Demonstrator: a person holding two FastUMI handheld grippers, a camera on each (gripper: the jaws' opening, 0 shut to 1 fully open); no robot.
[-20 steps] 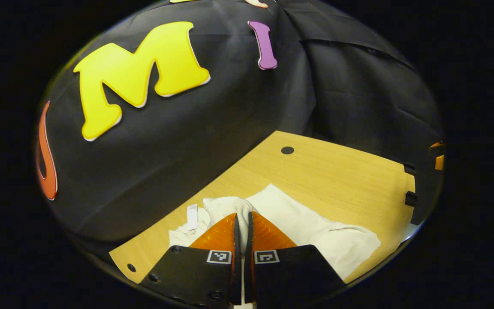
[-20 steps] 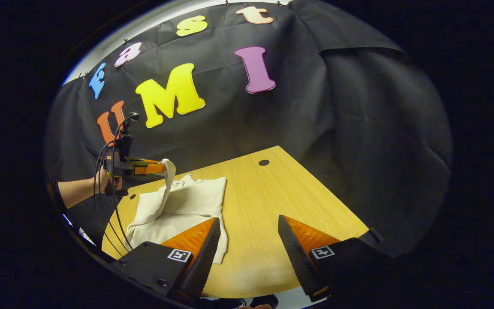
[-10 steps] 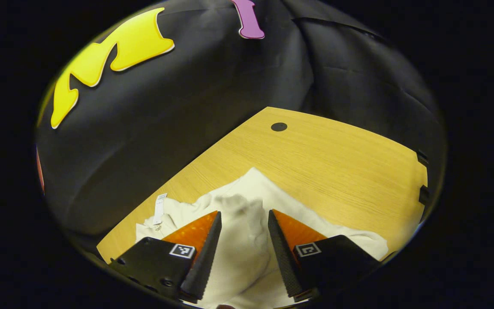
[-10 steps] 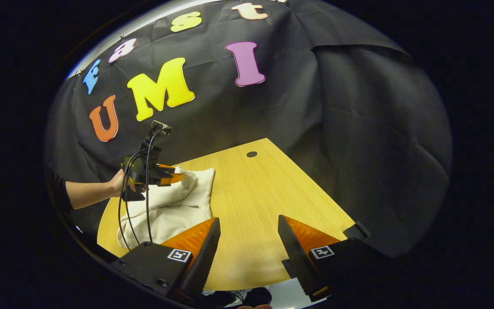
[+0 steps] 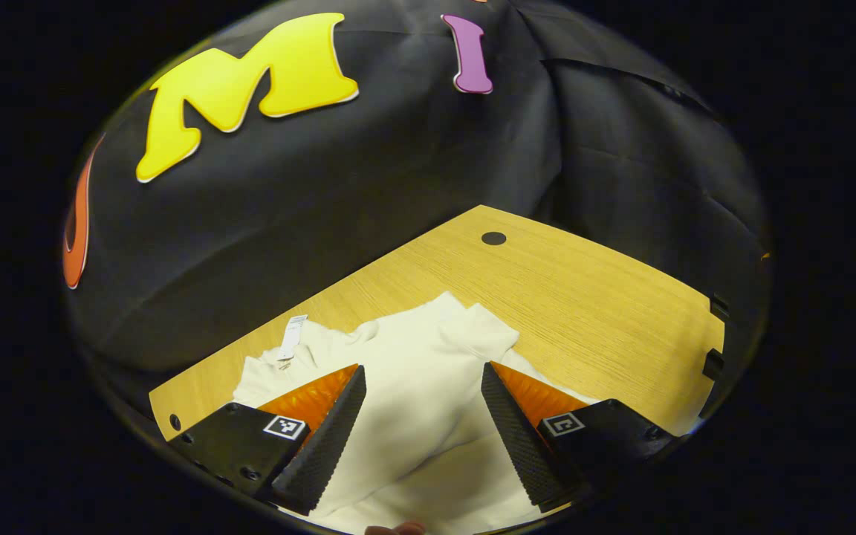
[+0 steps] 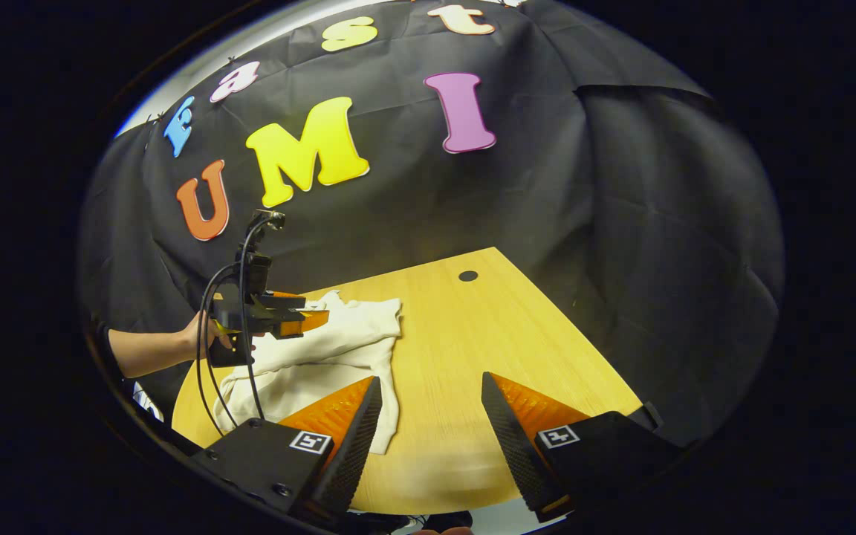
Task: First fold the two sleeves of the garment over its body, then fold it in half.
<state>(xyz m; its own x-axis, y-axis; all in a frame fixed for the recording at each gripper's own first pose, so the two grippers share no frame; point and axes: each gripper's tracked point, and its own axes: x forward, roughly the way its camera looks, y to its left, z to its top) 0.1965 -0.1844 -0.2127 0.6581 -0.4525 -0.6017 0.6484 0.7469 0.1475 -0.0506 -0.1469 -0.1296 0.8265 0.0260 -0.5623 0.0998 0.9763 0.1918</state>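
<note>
Left gripper view: garment lies between the spread, empty fingers.

A light wood-grain tabletop carries a single white garment, which lies crumpled directly on the wood. A small round dark hole sits in the tabletop beyond the garment, well apart from it. A white tag juts from the garment's edge onto the wood.
</note>
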